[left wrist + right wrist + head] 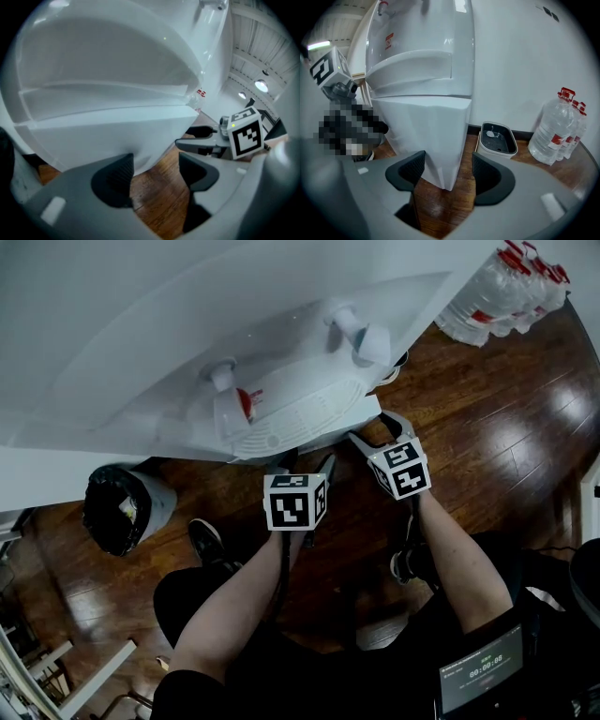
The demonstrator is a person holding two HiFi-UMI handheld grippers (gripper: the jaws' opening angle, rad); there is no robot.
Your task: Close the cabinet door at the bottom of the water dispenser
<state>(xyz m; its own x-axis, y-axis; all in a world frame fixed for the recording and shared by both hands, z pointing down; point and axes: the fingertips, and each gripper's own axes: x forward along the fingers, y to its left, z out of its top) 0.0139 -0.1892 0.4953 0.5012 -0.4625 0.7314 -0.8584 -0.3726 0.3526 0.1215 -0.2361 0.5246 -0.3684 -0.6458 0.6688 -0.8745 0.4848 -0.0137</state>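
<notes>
— We're down low in front of the water dispenser (pixel 281 399). Left gripper (pixel 154 171): jaws apart, gripping nothing, wooden floor (pixel 154 197) showing between them.

— Right gripper (pixel 443 171) spread wide too, empty, with the dispenser's bottom corner just beyond. The cabinet door (pixel 412 131) is the white lower panel ahead; we can't tell if it's flush.

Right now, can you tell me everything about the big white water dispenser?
The water dispenser is white and glossy, plastic by its look. It stands upright on the dark wooden floor against a white wall. Up top it has two taps over a ribbed drip tray, with a red label nearby. Its lower cabinet front is plain white. The left claw and right claw hang open near it; I see neither touching it.
</notes>
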